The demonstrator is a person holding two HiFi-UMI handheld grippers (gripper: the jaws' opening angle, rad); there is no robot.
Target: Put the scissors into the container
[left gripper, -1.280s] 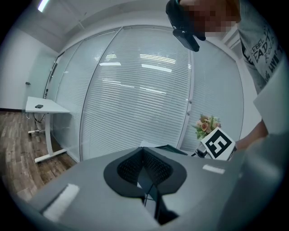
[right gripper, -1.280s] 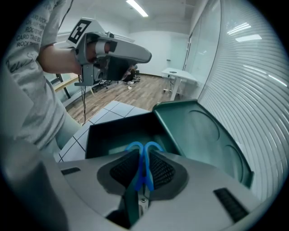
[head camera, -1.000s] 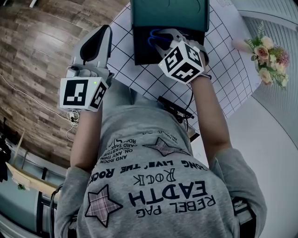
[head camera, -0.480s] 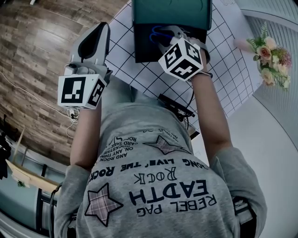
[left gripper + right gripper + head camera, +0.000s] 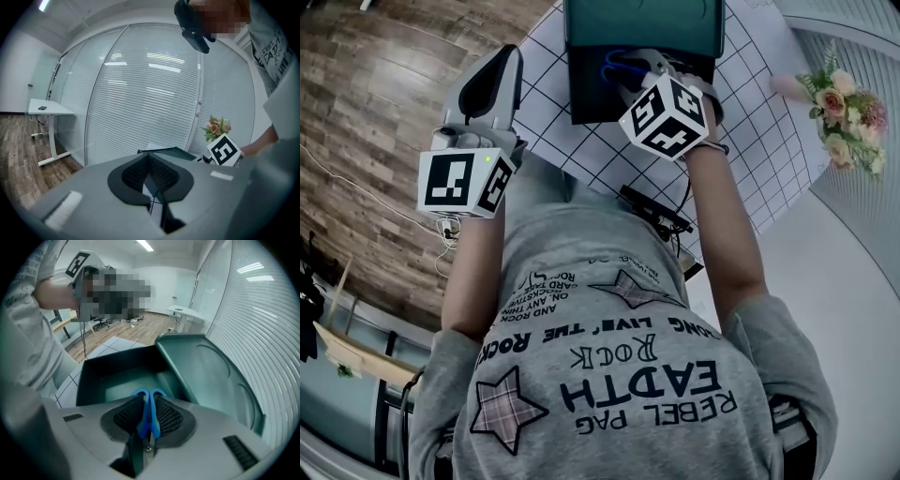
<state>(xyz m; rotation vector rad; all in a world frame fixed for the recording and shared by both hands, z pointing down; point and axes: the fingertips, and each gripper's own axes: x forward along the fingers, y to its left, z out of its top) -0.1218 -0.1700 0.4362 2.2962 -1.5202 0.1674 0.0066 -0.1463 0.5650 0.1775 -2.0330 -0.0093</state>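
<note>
The scissors (image 5: 149,411) have blue handles and are pinched between the pads of my right gripper (image 5: 149,401), handles pointing forward and down. In the head view the right gripper (image 5: 623,80) hangs over the open dark green container (image 5: 581,103), with the blue scissors (image 5: 614,67) handles showing above its dark inside. The container's lid (image 5: 206,371) stands open to the right of the box (image 5: 93,366). My left gripper (image 5: 502,56) is held off to the left beside the table edge, away from the container. Its jaws (image 5: 149,157) are shut with nothing between them.
The container sits on a white mat with a black grid (image 5: 750,122). A bunch of flowers (image 5: 844,117) lies at the right. A black device (image 5: 654,214) is at the mat's near edge. Wooden floor (image 5: 375,94) lies to the left, with a white desk (image 5: 47,110) far off.
</note>
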